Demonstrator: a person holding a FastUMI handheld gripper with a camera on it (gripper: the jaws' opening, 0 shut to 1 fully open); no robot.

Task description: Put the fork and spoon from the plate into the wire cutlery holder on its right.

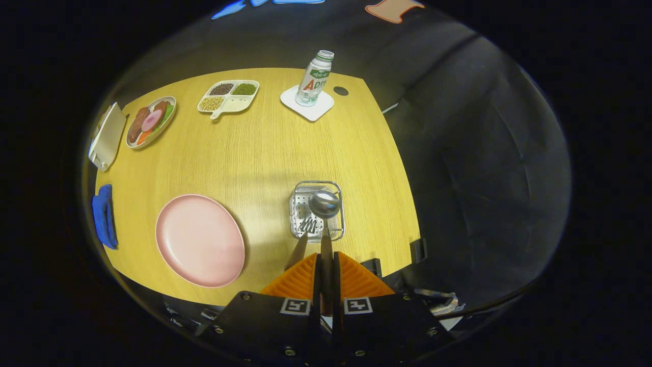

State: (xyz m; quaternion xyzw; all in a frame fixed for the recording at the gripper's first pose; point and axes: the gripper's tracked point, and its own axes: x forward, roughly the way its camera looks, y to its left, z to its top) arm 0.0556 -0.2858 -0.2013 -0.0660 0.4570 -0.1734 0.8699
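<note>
1. We see the shiny metal spoon (324, 204) pinched by its handle between the two fingers of the tongs (326, 265), which are pressed together on it; its bowl hangs right over the silver wire cutlery holder (337, 224).
2. Inside that holder we make out the tines of the metal fork (307, 225), with its handle slanting out towards the fingers.
3. Just left of the holder lies the round pink plate (200, 239), with nothing on it.
4. The tongs point down and forward over the near edge of the pale wooden worktop (254, 153), so we look along the spoon handle from above.
5. Farther off we find a white four-part tray of beans and grains (229, 96), an oval plate of toy food (151, 121) and a white plastic bottle (316, 77) standing on a white square coaster (307, 107).
6. A blue cloth-like item (104, 216) and a flat white object (107, 136) sit at the far left edge; we cannot tell what they are.
7. The spoon handle's lower part is hidden between the fingers.
</note>
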